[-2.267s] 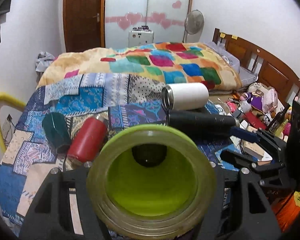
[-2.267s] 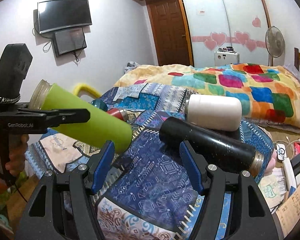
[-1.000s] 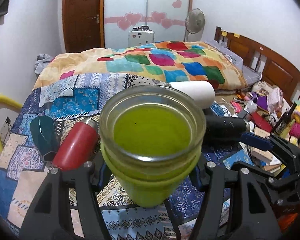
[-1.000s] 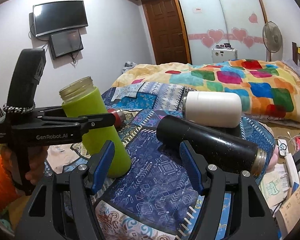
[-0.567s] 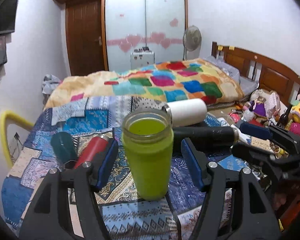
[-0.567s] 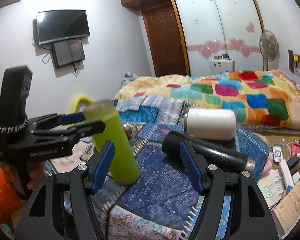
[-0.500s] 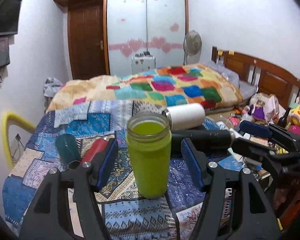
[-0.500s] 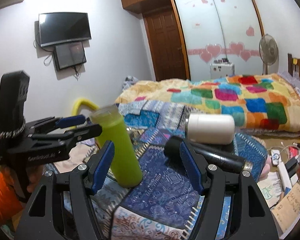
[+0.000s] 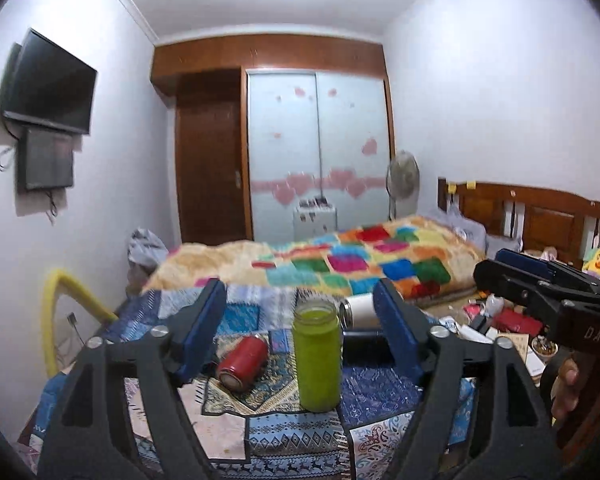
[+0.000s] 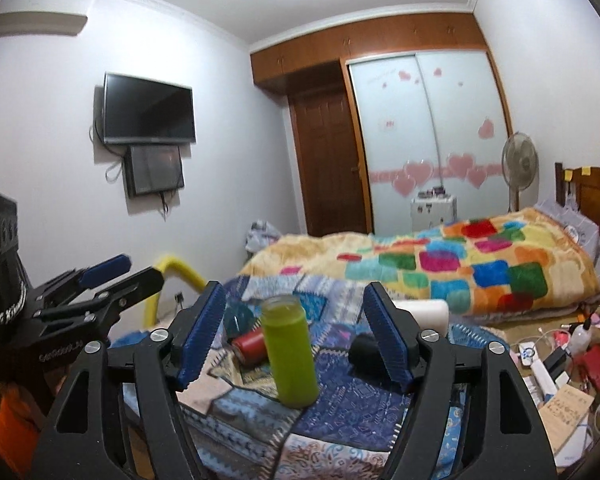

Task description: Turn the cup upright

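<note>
A lime green cup [image 9: 317, 360] stands upright, mouth up, on the blue patterned blanket [image 9: 284, 436]; it also shows in the right wrist view [image 10: 290, 358]. My left gripper [image 9: 300, 332] is open and empty, pulled back from the cup, with the cup seen between its blue pads. My right gripper [image 10: 294, 336] is open and empty, also back from the cup. The left gripper appears at the left of the right wrist view [image 10: 100, 280]. The right gripper appears at the right of the left wrist view [image 9: 540, 280].
A red cup [image 9: 242, 362], a white cup [image 9: 358, 312], a black bottle [image 9: 362, 346] and a teal cup [image 10: 236, 322] lie on their sides on the blanket. A colourful quilt [image 9: 340, 268] covers the bed behind. Clutter [image 10: 560, 364] lies on the floor at the right.
The green cup went from held on its side to standing upright. My left gripper opened, let it go and drew back and up. The right gripper also drew back.
</note>
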`<action>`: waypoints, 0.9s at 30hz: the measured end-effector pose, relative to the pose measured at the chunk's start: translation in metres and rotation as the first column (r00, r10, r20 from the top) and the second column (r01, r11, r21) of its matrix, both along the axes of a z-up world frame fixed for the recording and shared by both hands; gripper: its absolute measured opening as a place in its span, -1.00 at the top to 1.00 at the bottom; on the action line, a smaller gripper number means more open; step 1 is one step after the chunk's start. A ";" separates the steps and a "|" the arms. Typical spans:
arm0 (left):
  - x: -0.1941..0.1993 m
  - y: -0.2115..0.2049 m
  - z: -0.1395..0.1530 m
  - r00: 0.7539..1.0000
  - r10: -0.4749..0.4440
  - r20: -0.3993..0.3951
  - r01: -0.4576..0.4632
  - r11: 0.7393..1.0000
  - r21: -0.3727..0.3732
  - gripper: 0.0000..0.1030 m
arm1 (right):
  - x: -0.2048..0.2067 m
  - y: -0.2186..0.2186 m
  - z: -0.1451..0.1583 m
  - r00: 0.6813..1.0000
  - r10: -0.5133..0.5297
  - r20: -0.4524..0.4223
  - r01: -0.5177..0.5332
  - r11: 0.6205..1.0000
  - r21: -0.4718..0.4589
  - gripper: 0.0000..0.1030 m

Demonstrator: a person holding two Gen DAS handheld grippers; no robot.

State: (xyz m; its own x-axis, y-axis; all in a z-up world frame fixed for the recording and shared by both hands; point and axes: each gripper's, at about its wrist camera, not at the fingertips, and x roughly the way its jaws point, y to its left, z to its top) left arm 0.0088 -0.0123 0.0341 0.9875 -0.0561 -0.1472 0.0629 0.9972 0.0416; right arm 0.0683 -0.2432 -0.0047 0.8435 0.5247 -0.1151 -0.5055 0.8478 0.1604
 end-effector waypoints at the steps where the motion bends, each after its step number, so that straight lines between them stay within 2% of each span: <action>1: -0.009 0.001 0.001 1.000 0.008 0.020 -0.008 1.000 0.000 -0.71 | -0.004 0.000 0.001 1.000 -0.005 0.009 0.005 1.000 0.008 -0.49; 6: -0.040 0.001 0.003 0.997 0.036 0.068 -0.036 0.999 -0.001 -0.97 | -0.025 0.002 0.004 0.997 -0.057 0.057 0.055 0.998 0.021 -0.71; 10: -0.051 0.000 0.002 0.995 0.053 0.086 -0.053 0.999 -0.003 -1.00 | -0.034 0.004 0.002 0.993 -0.085 0.076 0.083 0.996 0.031 -0.99; 14: -0.056 0.002 -0.002 0.996 0.054 0.074 -0.052 0.998 -0.021 -1.00 | -0.041 0.007 0.001 0.989 -0.117 0.095 0.115 0.993 0.022 -1.00; 27: -0.064 0.012 -0.007 0.995 0.078 0.065 -0.074 0.995 -0.064 -1.00 | -0.053 0.005 -0.007 0.988 -0.130 0.088 0.129 0.991 0.020 -1.00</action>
